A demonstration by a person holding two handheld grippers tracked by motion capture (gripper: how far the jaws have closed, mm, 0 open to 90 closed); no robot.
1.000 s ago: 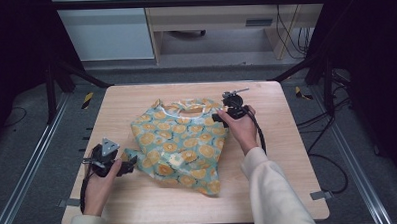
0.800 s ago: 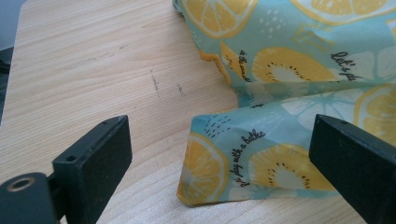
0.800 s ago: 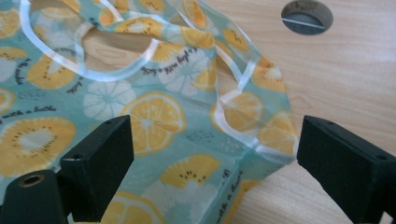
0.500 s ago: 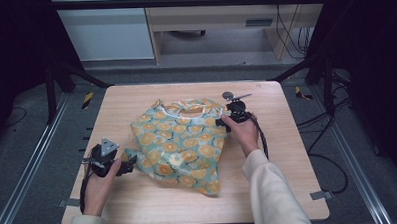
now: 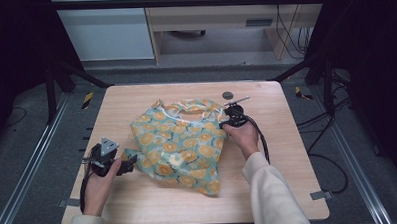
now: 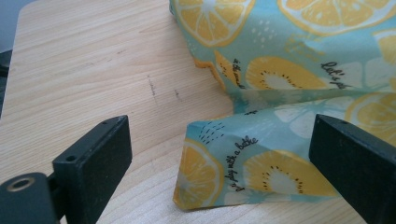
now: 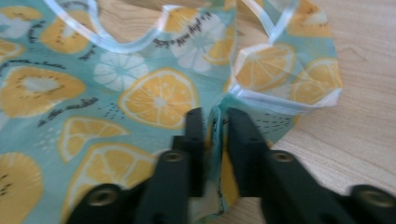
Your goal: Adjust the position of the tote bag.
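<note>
1. Pale wooden worktop (image 5: 154, 203) is sitting among dark frames, with bare wood lying open at 6 o'clock and along its 9 o'clock side.
2. Lemon-print bag (image 5: 180, 142) is lying crumpled at the worktop's centre, its clear handles pointing toward 12 o'clock.
3. Left claw (image 5: 131, 164) is resting at 8 o'clock of the bag, released, its jaws standing wide around a corner flap (image 6: 233, 163) without pressing it.
4. Right claw (image 7: 215, 135) is sitting at 2 o'clock of the bag, having just been closing, now clenched on the bag's edge (image 7: 217, 126).
</note>
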